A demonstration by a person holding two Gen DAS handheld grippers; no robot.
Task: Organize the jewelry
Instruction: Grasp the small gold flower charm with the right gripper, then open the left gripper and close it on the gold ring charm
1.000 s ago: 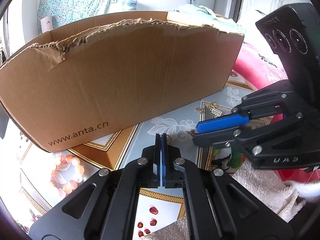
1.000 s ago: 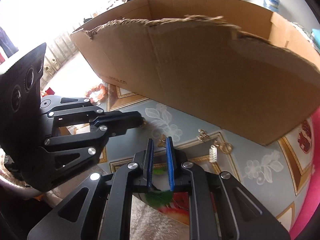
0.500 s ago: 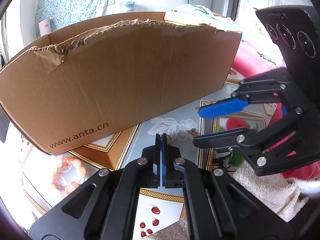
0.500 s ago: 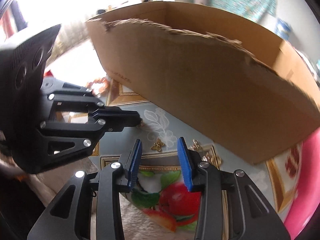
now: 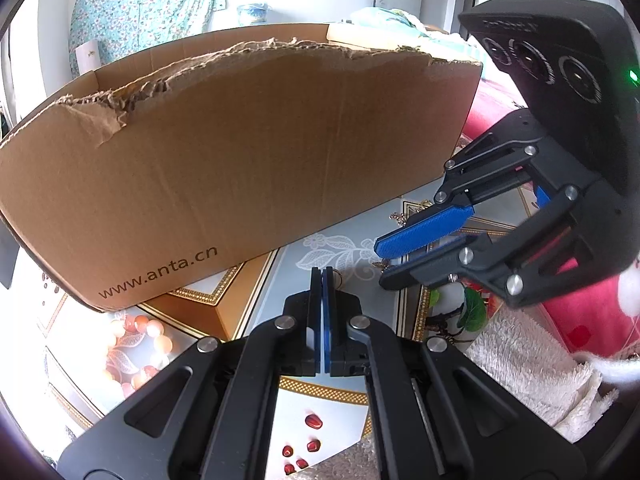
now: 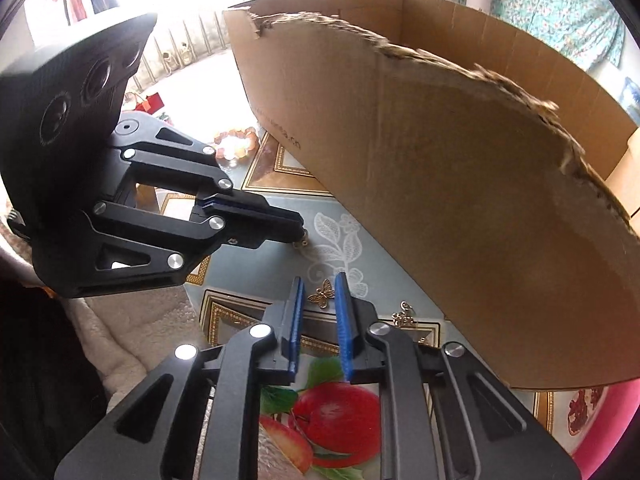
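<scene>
A small gold butterfly charm [image 6: 321, 296] lies on the patterned tablecloth between the blue pads of my right gripper [image 6: 318, 285]. Its jaws are closing around the charm, with a sliver of gap still on each side. In the left wrist view the right gripper [image 5: 381, 265] reaches in from the right, tips down at the cloth. My left gripper [image 5: 322, 276] is shut, and a small gold ring-like piece [image 5: 338, 279] pokes out at its tip; that piece [image 6: 301, 242] also shows in the right wrist view. More gold earrings [image 6: 404, 317] lie near the box.
A large torn cardboard box [image 5: 240, 160] stands open-topped just behind both grippers. An orange bead bracelet [image 5: 136, 356] lies left of the left gripper. A white fluffy towel [image 5: 520, 368] covers the near right. A pink surface borders the table on the right.
The right gripper rolled, opened wide, then narrowed again, and shifted over the butterfly charm, which now sits between its pads. The left gripper stayed shut and still.
</scene>
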